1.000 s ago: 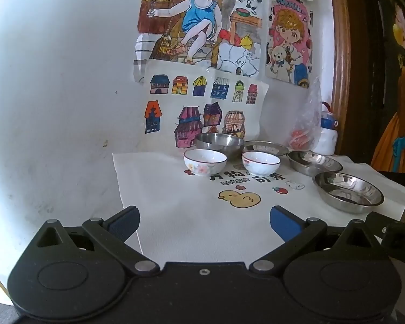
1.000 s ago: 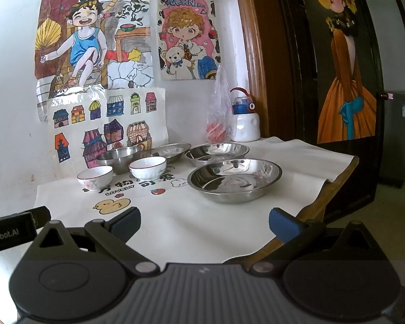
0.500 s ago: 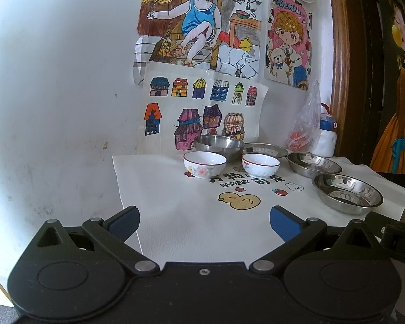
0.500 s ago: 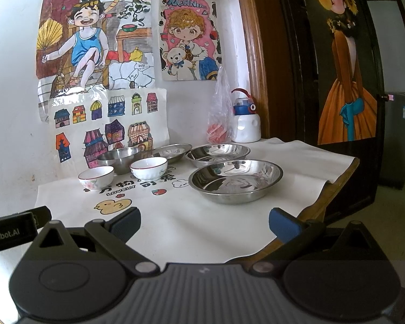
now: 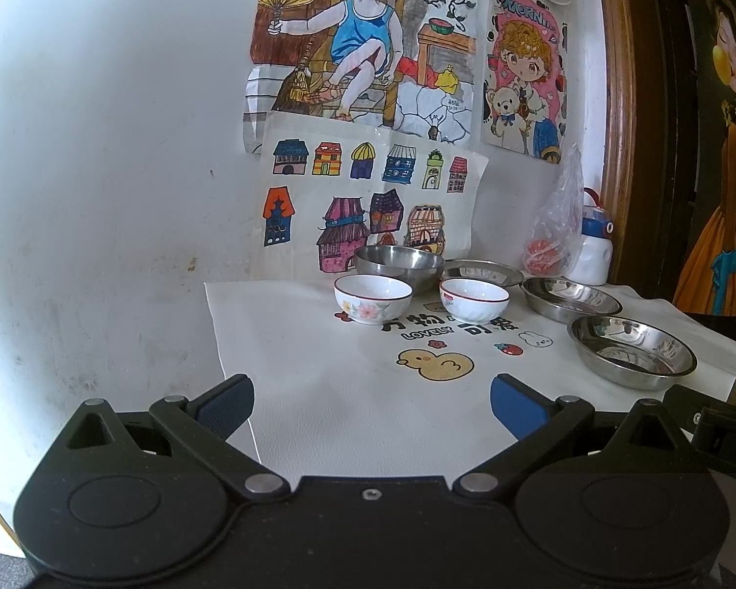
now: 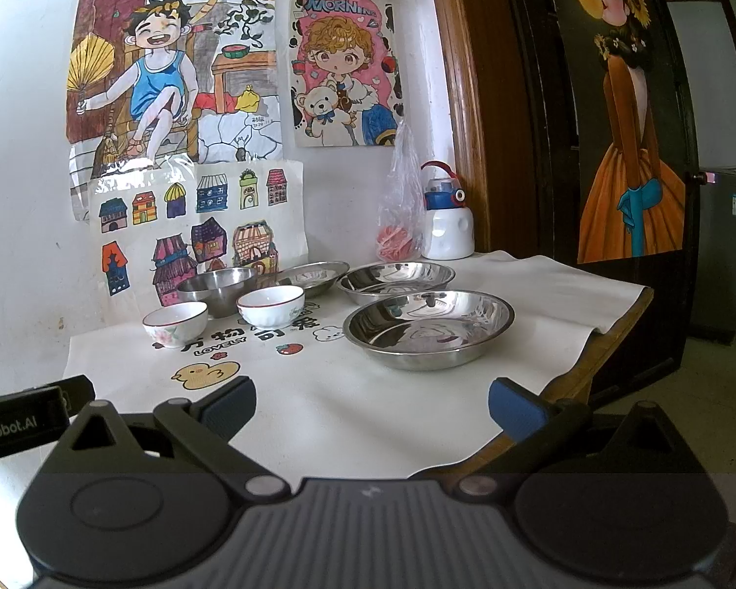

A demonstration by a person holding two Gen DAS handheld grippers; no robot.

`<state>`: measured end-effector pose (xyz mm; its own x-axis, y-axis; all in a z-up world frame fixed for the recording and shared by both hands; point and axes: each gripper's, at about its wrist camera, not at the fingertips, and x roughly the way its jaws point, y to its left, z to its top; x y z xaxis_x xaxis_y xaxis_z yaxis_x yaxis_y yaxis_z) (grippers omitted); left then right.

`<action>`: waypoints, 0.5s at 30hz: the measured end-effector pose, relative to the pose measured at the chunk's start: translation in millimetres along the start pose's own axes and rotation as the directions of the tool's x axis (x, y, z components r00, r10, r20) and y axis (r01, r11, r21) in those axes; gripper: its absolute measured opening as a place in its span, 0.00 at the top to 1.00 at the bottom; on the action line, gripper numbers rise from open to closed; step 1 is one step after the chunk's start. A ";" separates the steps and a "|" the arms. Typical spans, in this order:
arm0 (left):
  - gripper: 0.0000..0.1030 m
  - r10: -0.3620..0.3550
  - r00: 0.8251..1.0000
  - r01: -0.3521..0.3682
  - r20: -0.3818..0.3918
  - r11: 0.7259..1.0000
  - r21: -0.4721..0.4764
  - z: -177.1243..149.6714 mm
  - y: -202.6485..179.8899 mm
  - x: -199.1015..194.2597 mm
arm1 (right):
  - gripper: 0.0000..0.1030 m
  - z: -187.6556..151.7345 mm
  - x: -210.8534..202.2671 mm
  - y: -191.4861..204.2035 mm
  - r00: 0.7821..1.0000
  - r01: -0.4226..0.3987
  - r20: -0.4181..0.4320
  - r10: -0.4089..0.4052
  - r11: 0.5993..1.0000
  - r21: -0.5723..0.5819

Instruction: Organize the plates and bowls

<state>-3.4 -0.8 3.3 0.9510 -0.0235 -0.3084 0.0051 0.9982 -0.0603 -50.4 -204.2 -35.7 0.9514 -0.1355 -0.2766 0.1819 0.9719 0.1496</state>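
A white printed tablecloth is spread against a drawing-covered wall. Ahead of the left gripper and right gripper, both held spread and empty, two ceramic bowls and steel dishes are set. The cloth's hanging edge is shown only to the right wrist.

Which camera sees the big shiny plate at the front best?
The right wrist view. There the front steel plate sits near the middle, large, with its whole rim and inside showing. The left wrist view shows the same plate smaller, off at the right edge, more side-on.
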 end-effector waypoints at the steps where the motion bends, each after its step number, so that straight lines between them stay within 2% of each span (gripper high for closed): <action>1: 0.01 0.000 1.000 0.000 0.000 1.000 -0.001 0.0 -0.2 0.1 | 0.00 -0.1 0.1 -0.1 1.000 0.000 0.001 0.000 1.000 0.000; 15: 0.01 0.000 1.000 0.000 0.000 1.000 -0.001 -0.2 -0.2 0.2 | 0.00 -0.9 0.5 -0.4 1.000 0.000 0.000 0.000 1.000 -0.001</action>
<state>-3.3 -1.0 3.1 0.9509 -0.0235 -0.3086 0.0049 0.9981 -0.0609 -50.2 -204.5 -36.8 0.9515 -0.1355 -0.2762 0.1815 0.9721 0.1484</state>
